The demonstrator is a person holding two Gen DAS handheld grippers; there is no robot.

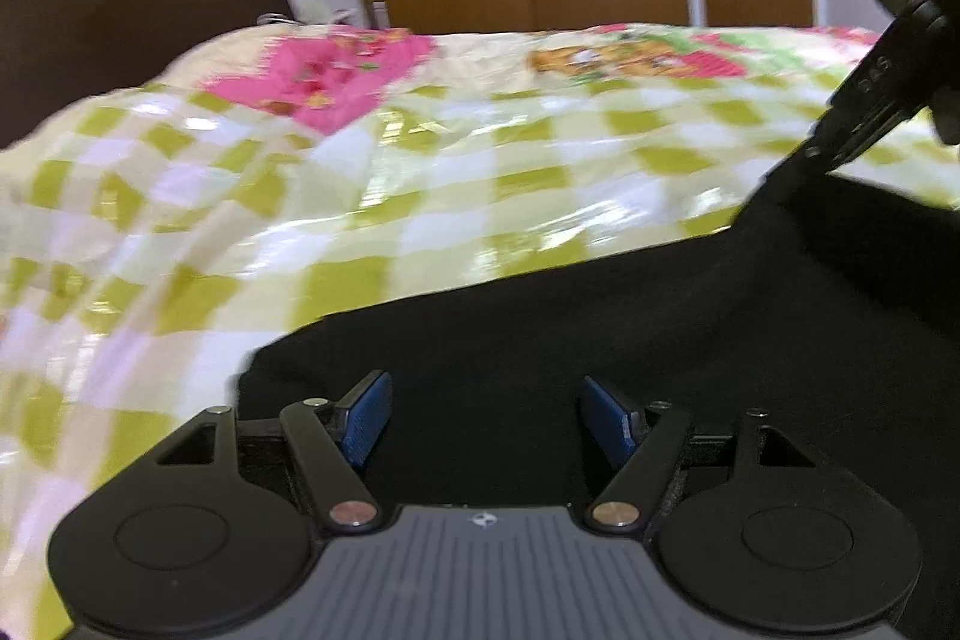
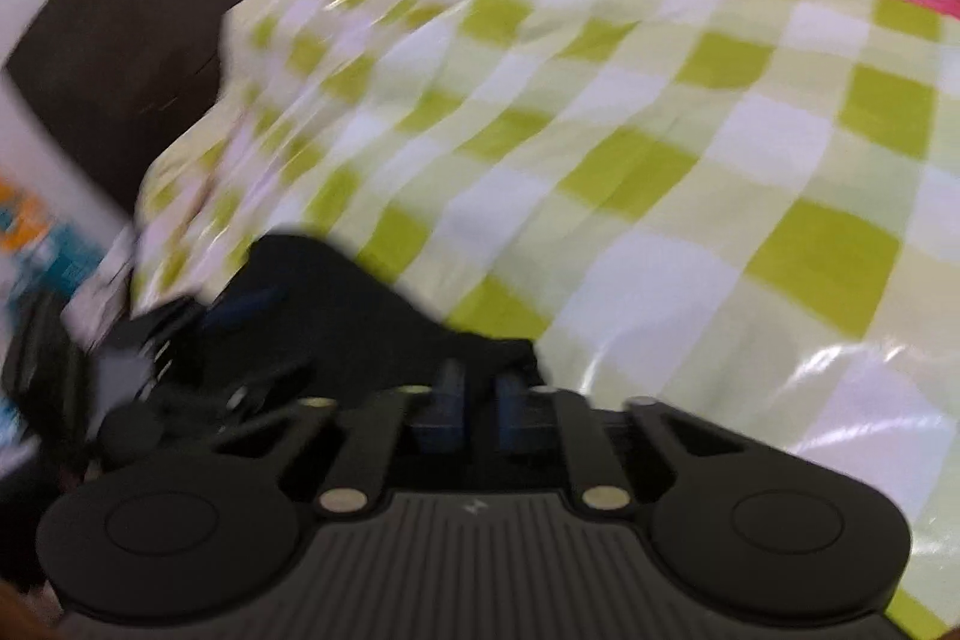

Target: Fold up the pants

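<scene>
Pants (image 1: 540, 316) apparently pinched by right gripper (image 2: 477, 394); left gripper (image 1: 483, 421) spread.

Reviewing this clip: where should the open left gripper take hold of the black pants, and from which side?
Probably the near-left corner of the black pants, approached from the checked bedspread side: the edge lies flat and exposed there, just ahead of the open left gripper.

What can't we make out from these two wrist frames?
- Pants, left wrist view: the lower part is hidden behind the left hand-held gripper, whose jaws stand open, and the right edge cuts them off, so the fold stage is unclear.
- Right hand-held gripper, right wrist view: shut on the pants' edge, but black-on-black blur hides how much cloth it holds.
- Bedspread prints: motion blur hides detail.
</scene>
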